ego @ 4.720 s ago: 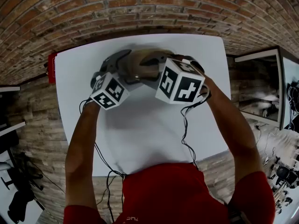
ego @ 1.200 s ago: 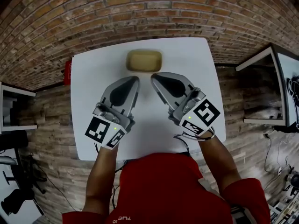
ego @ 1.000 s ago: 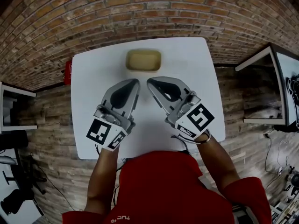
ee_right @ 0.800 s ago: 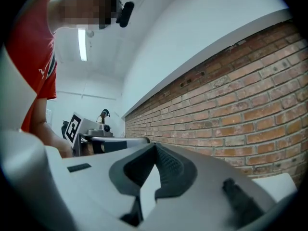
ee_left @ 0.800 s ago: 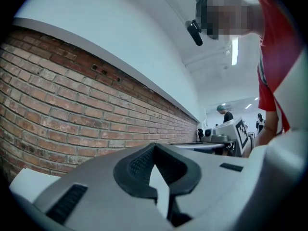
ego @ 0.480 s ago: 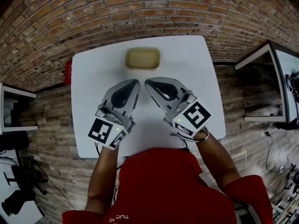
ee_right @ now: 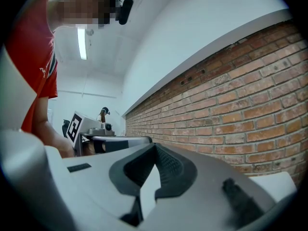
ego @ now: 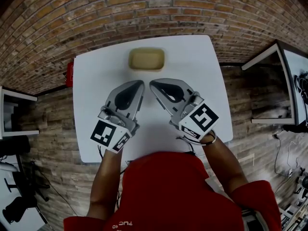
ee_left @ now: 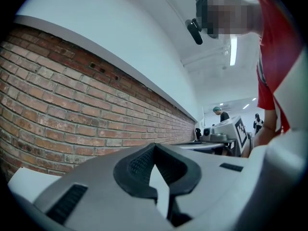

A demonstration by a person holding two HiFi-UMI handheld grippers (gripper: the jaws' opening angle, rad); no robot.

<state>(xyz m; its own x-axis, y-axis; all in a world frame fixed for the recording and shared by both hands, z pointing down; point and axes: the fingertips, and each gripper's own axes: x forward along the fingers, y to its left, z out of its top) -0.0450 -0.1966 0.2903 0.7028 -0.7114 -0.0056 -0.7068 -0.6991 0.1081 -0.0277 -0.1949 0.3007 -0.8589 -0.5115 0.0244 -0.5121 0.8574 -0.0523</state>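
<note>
Table (ego: pixel 96 71) smooth matt white; tub (ego: pixel 147 59) matt tan plastic; left gripper (ego: pixel 139 83) and right gripper (ego: pixel 152 84) matt grey plastic with ribbed black pads (ee_left: pixel 140 162); wall (ego: pixel 144 8) rough brick.

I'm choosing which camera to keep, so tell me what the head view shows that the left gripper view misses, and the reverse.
Head view only: the tan dish at the far side of the white table, with left claw and right claw short of it. Left gripper view only: the left jaws shut on nothing, a ceiling light, people in the background. Both: the claws, brick wall, red shirt.
</note>
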